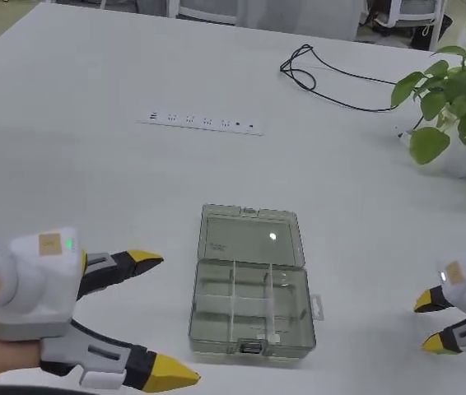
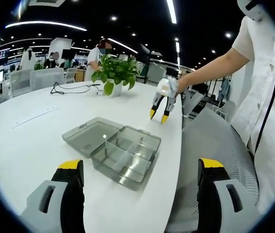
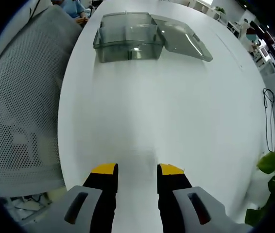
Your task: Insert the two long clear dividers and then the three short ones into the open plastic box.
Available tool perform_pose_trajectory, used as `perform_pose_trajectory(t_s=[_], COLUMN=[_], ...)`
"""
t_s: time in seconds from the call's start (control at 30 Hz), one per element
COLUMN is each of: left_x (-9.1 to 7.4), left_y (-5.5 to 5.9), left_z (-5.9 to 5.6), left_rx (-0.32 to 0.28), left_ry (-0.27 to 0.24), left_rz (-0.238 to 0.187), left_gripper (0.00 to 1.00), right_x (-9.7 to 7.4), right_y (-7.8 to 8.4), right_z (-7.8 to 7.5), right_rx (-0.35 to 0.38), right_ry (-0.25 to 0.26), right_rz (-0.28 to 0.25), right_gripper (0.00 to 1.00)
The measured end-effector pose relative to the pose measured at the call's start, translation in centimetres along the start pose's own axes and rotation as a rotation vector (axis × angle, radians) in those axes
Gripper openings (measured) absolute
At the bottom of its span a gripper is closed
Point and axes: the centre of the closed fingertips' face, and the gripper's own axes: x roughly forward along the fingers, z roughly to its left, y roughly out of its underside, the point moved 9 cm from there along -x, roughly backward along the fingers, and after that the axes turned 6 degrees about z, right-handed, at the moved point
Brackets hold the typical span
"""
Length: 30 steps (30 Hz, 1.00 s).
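1. White table (image 1: 93, 164) fills most of the room we can see, with chairs at the far side.
2. The open plastic box (image 1: 216, 346) sits on the table near the front edge, between the two grippers. Its lid (image 1: 253, 234) lies flat behind it.
3. Clear dividers (image 1: 233, 300) stand inside the box and cut it into little rooms. It looks like the job is nearly done or done, but that is my guess.
4. The left gripper (image 1: 171, 319) is near the box on its left. Its fingers are spread wide and hold nothing.
5. The right gripper (image 1: 425, 327) is well apart from the box on the right. Its fingers are a little apart and hold nothing.
6. What could go wrong: the box looks light, so a bump from a gripper could slide it off the near edge. A divider that is not pushed all the way down could tip over or pop out.
7. Counting: one box, one lid, two grippers, one power strip (image 1: 204, 122), one black cable (image 1: 315, 78) and one green plant (image 1: 455, 90). The dividers are clear, so I cannot count them for sure.
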Motion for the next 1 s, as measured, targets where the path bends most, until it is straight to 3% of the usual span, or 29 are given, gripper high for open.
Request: perform_pose_trajectory(t_s=[0.3, 0.53, 0.83, 1.0], left_x=[0.0, 0.2, 1.3, 2.4], left_y=[-0.7, -2.3, -5.6, -7.2], left_z=[-0.1, 0.0, -0.4, -1.0], left_rx=[-0.005, -0.032, -0.143, -0.292], left_ry=[0.000, -0.009, 0.024, 0.074], left_rz=[-0.017, -0.047, -0.137, -0.187], left_gripper=[0.99, 0.95, 0.82, 0.74], right_x=[-3.4, -6.6, -9.9, -10.7], right_y=[-4.1, -8.1, -13.0, -14.8], right_z=[0.6, 1.1, 2.4, 3.3], right_rx=[-0.015, -0.026, -0.061, -0.095], right_ry=[0.068, 0.127, 0.183, 0.198], right_rz=[-0.099, -0.195, -0.284, -0.299], right_gripper=[0.33, 0.33, 0.33, 0.33])
